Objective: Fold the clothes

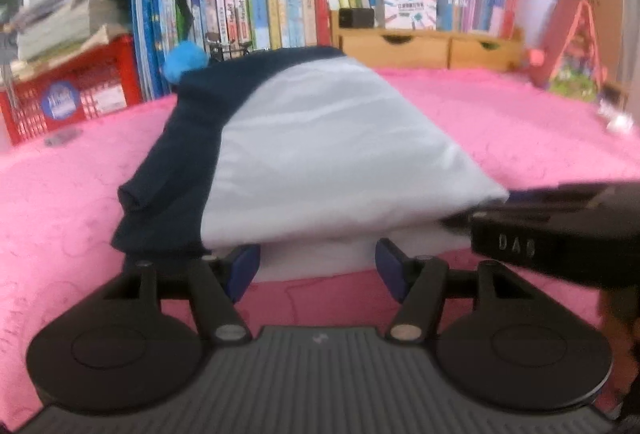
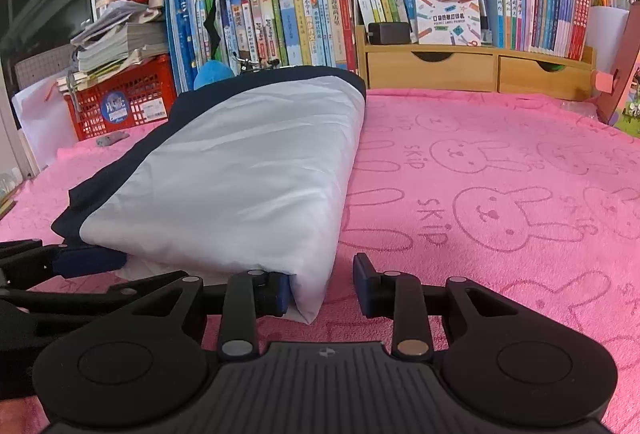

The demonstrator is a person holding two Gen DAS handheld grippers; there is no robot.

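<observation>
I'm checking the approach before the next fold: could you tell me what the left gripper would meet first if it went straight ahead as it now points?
Most likely the near edge of the folded garment, lying just ahead of the left gripper and its open jaws on the pink towel.

We see a surface [image 2: 500,162] under a pink bunny-print towel [image 2: 480,234]; on it lie a folded white-and-navy garment [image 2: 240,174] and a wooden drawer organiser [image 2: 480,68].

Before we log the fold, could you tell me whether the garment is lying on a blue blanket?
No, the garment lies on a pink blanket printed with rabbits.
</observation>
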